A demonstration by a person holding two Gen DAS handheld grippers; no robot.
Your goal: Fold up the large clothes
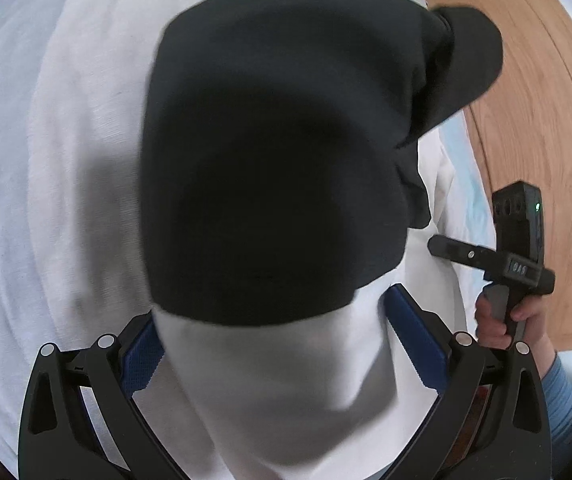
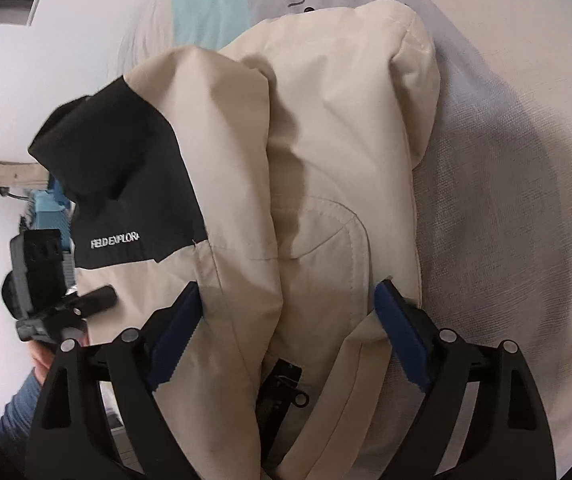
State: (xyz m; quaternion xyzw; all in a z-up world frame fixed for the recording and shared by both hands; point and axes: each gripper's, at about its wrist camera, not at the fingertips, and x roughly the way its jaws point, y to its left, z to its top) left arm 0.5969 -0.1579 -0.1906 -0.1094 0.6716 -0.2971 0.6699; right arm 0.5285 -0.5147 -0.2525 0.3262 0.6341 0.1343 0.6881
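Note:
A cream jacket (image 2: 326, 140) with a black shoulder panel (image 2: 126, 168) and small white lettering lies bunched on the bed. My right gripper (image 2: 288, 286) stands open above its lower part, blue pads wide apart and cream cloth between them, with a black zip pull below. In the left wrist view the black part (image 1: 270, 160) fills the middle. My left gripper (image 1: 274, 308) is open too, its blue pads either side of pale cloth (image 1: 286, 392) just below the black edge. A hand (image 1: 494, 320) holds the right tool at the jacket's right side.
A white bed sheet (image 1: 26, 160) surrounds the jacket. A wooden panel (image 1: 534, 120) stands past the bed's right edge. At the top of the right wrist view are a pale blue patch (image 2: 206, 4) and script lettering on the bedding. A white wall (image 2: 6, 80) is at the left.

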